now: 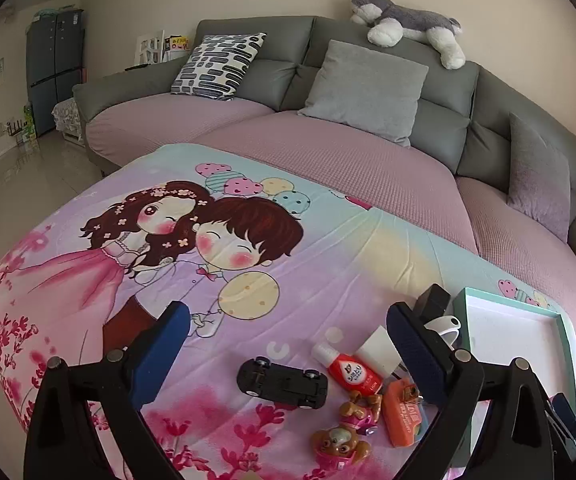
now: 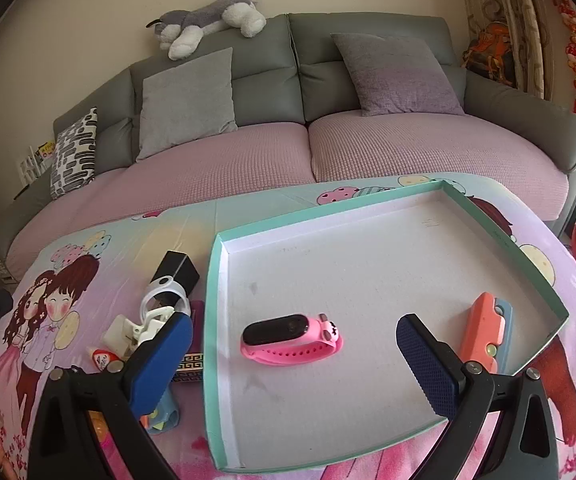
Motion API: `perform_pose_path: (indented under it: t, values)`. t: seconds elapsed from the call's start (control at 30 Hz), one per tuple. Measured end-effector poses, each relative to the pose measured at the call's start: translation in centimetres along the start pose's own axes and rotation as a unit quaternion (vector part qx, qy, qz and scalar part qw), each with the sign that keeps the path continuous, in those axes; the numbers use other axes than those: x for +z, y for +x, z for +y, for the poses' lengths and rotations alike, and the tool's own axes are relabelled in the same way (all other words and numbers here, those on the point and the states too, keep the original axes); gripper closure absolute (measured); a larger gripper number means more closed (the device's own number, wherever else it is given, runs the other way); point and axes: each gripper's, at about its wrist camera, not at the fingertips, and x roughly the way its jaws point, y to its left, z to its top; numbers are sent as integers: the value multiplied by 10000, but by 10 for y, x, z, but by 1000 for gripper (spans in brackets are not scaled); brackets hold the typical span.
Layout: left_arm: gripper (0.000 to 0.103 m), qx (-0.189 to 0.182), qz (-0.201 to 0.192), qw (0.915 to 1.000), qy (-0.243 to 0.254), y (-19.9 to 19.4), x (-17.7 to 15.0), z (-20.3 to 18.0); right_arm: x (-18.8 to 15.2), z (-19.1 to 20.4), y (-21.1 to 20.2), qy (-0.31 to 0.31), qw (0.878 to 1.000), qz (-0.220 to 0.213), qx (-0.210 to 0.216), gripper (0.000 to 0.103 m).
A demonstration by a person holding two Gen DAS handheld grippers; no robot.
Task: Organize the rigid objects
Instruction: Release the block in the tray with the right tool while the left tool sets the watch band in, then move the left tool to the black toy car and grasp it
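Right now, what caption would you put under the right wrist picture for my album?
Open right gripper over a teal-rimmed tray holding a pink watch and an orange cutter.

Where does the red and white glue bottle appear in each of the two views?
Left wrist: glue bottle low, right of centre, beside the black toy car.
Right wrist: glue bottle at lower left, mostly hidden by the right gripper's finger.
Shared landmark: teal box.

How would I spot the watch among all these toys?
Find the shallow teal-edged tray on the cartoon bedsheet. Two things lie inside: the pink watch, nearer the middle, has a glossy black face, unlike the orange-pink block to its right.
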Motion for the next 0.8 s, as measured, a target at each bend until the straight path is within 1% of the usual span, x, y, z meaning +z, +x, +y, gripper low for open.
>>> perform_pose_path:
  t: [0.1,0.23,0.33,0.43,0.53,0.67,0.8]
  values:
    - [4,82,21,9999,-86,-1,4,16,-1,14,2,-52,9997,32,239,0]
    - [4,171,140,9996,-168,3,3,31,-5,40,5,-484,9982,94,343,0]
    - [4,163,322,9992,-164,10,0,35,-10,56,11,-725,9954,264,573,0]
    - [4,87,565,9983,-92,21,-7,34,-16,67,17,-871,9927,442,705,0]
    - [4,-33,864,9963,3,35,-16,32,-21,71,20,-954,9921,511,629,0]
    - [4,-131,1237,9921,178,54,-30,24,-23,67,25,-862,9925,609,620,0]
    - [4,-385,1559,9863,375,68,-40,12,-24,64,28,-776,9928,669,619,0]
